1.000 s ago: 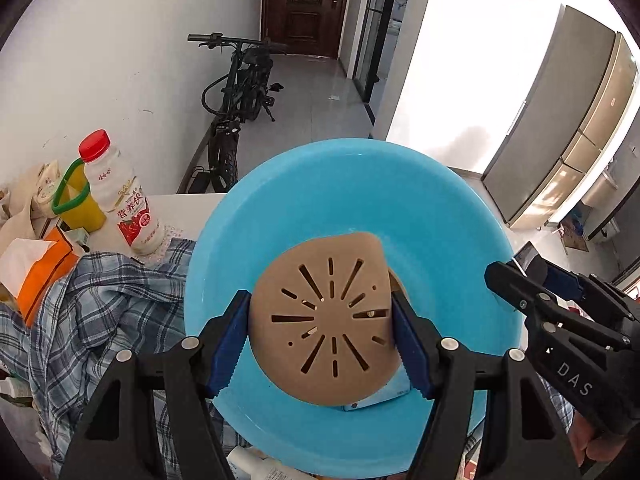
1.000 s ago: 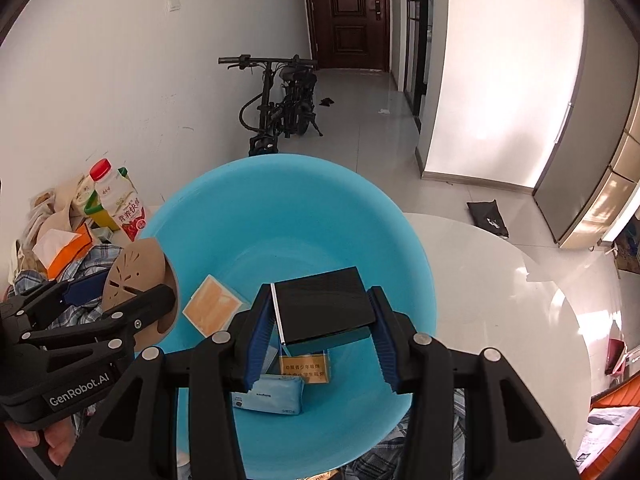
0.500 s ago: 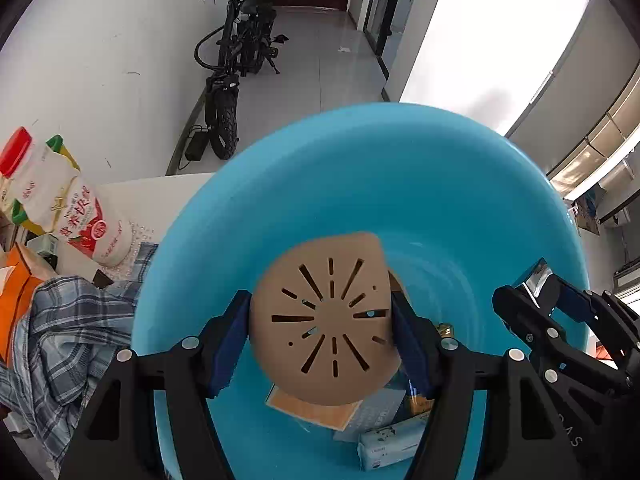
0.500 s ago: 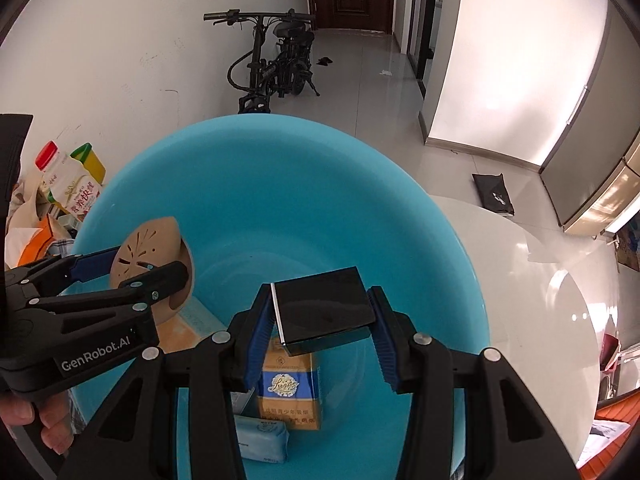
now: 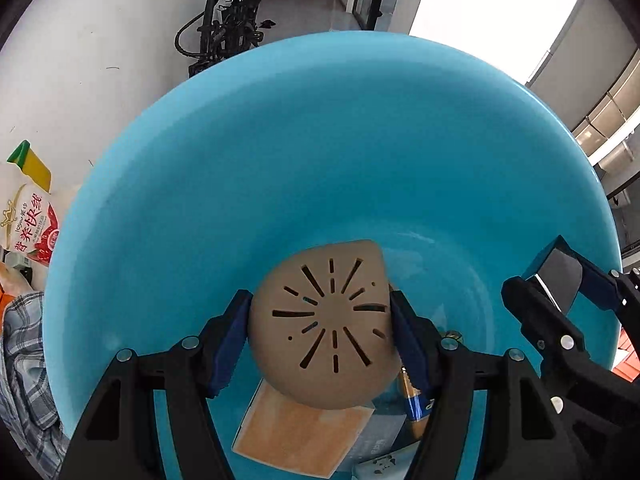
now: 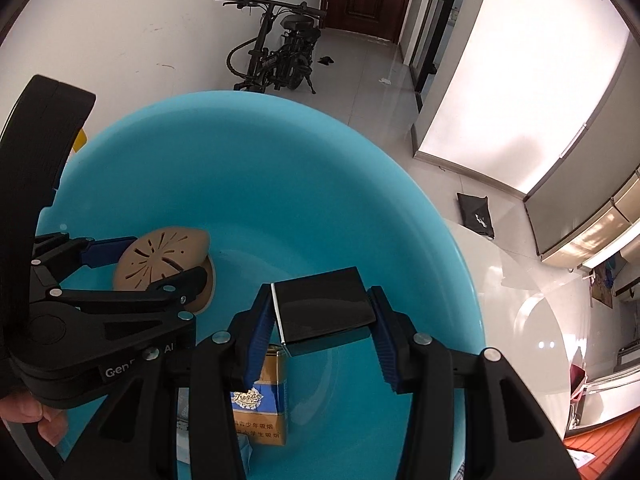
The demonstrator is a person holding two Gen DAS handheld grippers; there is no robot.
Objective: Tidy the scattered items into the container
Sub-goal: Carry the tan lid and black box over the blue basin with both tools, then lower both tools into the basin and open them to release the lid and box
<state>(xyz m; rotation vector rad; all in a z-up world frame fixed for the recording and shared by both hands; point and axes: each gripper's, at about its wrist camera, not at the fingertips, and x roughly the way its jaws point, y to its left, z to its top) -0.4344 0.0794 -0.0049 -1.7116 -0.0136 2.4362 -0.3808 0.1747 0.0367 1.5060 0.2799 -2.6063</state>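
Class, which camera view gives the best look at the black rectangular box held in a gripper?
The right wrist view: the black rectangular box sits centred and unobstructed, clamped by the right gripper. The left wrist view shows only a sliver of it at the right edge, mostly hidden by that gripper's fingers.

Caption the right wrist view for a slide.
Right gripper holds a black box over the blue basin; left gripper holds a tan slotted disc beside it.
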